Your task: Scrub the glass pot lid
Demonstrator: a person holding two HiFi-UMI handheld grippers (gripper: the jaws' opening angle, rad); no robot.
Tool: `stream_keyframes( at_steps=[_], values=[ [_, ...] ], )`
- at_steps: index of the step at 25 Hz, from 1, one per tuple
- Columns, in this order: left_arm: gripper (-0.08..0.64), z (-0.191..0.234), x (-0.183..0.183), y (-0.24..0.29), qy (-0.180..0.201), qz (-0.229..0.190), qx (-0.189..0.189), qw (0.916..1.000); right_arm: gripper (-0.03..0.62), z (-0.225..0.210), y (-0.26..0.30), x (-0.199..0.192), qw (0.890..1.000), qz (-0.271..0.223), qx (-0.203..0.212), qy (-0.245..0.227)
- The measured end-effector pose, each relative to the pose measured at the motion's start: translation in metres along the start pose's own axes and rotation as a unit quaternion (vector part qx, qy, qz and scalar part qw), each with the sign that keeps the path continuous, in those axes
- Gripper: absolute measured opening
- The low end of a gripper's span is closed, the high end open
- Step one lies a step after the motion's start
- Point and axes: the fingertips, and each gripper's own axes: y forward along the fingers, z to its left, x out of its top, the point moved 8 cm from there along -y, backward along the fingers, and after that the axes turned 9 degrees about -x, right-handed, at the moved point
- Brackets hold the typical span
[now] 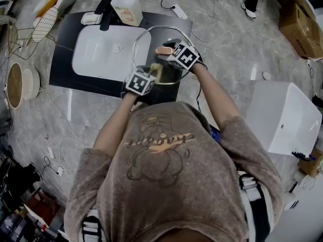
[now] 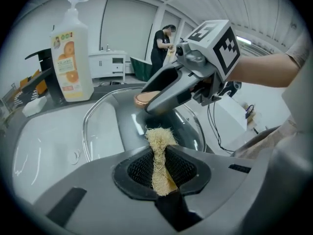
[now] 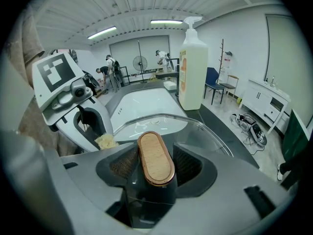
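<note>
The glass pot lid (image 1: 151, 47) is held level over the sink's right end by its wood-topped knob (image 3: 155, 158), and my right gripper (image 1: 169, 50) is shut on that knob. My left gripper (image 1: 151, 74) is shut on a pale loofah scrubber (image 2: 159, 153), whose frayed tip touches the lid (image 2: 107, 131) near its close edge. In the left gripper view the right gripper (image 2: 161, 94) reaches in from the right above the lid. In the right gripper view the left gripper (image 3: 95, 131) and the scrubber (image 3: 105, 141) show at the left, beside the lid (image 3: 161, 124).
A white sink basin (image 1: 103, 52) sits in a black counter (image 1: 63, 59), with a black faucet (image 1: 103, 11) and a soap pump bottle (image 1: 127, 6) behind. A round board and bowl (image 1: 20, 84) lie left, a white box (image 1: 285, 117) right. Cables trail on the floor.
</note>
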Motion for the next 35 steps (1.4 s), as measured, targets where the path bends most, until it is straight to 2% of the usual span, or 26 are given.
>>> stream_keyframes(
  at_steps=[4,13,18,25,28,35],
  values=[
    [0.066,0.018,-0.007,-0.013,-0.008,-0.002,0.022,0.9997,0.222,0.001,-0.001,0.001,1.000,0.000,0.001,-0.001],
    [0.066,0.063,-0.011,-0.030,-0.052,-0.013,0.057,0.9969,0.222,-0.001,0.002,0.001,1.000,0.000,0.006,-0.004],
    [0.066,0.093,-0.009,-0.037,-0.124,-0.036,0.078,0.9886,0.221,-0.001,0.004,0.001,1.000,0.003,0.009,-0.001],
    [0.066,0.124,0.002,-0.038,-0.173,-0.040,0.090,0.9801,0.219,-0.001,0.005,0.000,1.000,0.000,0.012,-0.004],
    [0.066,0.134,0.012,-0.036,-0.178,-0.037,0.094,0.9788,0.219,-0.002,0.006,0.001,1.000,-0.002,0.014,-0.006],
    [0.066,0.150,0.041,-0.026,-0.164,-0.022,0.108,0.9803,0.216,0.000,0.006,0.000,1.000,-0.006,0.014,-0.005]
  ],
)
